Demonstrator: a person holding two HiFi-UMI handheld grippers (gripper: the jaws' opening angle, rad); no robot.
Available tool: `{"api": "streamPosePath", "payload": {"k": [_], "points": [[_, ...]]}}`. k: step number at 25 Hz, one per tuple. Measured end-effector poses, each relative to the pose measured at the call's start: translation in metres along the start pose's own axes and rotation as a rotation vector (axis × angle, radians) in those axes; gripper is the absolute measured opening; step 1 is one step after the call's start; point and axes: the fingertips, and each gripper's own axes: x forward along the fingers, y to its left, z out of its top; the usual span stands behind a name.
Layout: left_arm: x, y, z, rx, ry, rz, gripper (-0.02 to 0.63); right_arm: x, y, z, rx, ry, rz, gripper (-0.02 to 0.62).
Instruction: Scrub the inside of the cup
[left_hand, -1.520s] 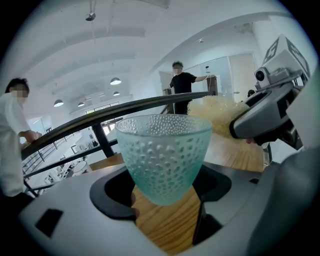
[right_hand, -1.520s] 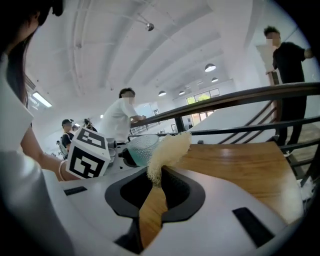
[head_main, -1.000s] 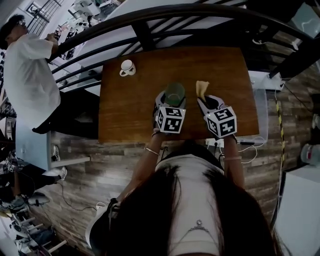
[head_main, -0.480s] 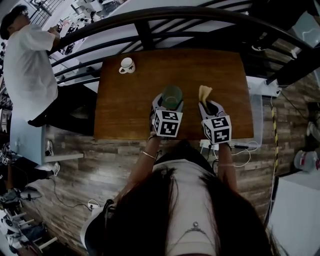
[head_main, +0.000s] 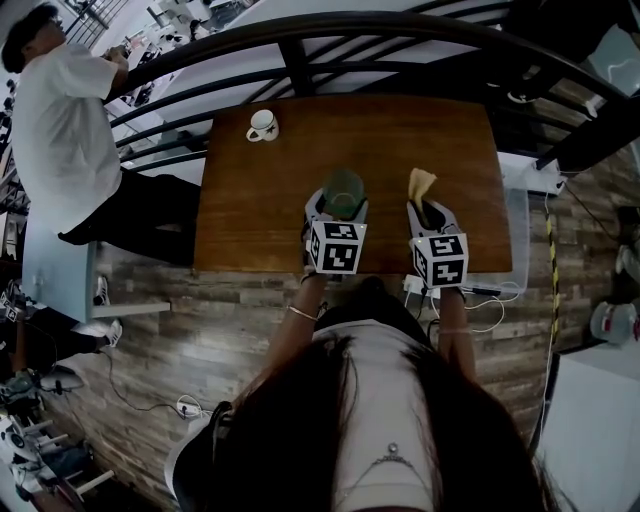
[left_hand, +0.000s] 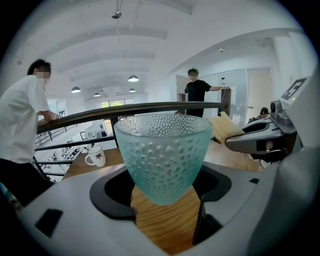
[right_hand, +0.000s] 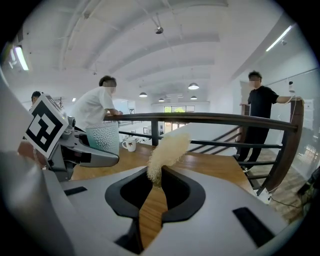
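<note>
- The wooden surface (head_main: 250, 215) is rectangular, with a dark curved railing (head_main: 300, 45) beyond its far edge.
- A person in a white shirt (head_main: 60, 130) stands past the left edge and leans on that railing.
- The left tongs (left_hand: 167, 202) hang over the near half of the surface, left of centre. Their 2 pads are closed on the narrow lower part of the glass cup.
- The right tongs (right_hand: 154, 189) are beside them toward the right edge, drawn almost together. They pinch the lower end of the scrub pad.
- The glass cup (left_hand: 162, 155) is pale green and dimpled. It is upright with its mouth up.
- The scrub pad (right_hand: 167, 150) is pale and fibrous. It sticks up from the tips, apart from the cup.
- A white mug (head_main: 262, 125) stands at the far left corner.
</note>
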Motion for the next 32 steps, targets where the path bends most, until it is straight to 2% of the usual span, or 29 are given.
{"api": "streamPosePath", "payload": {"k": [11, 32], "points": [[-0.008, 0.004, -0.002, -0.017, -0.004, -0.003, 0.354, -0.002, 0.007, 0.003, -0.005, -0.003, -0.006, 0.074], [0.005, -0.015, 0.002, -0.012, -0.001, -0.017, 0.354, 0.002, -0.007, 0.0, -0.017, -0.001, 0.014, 0.074]]}}
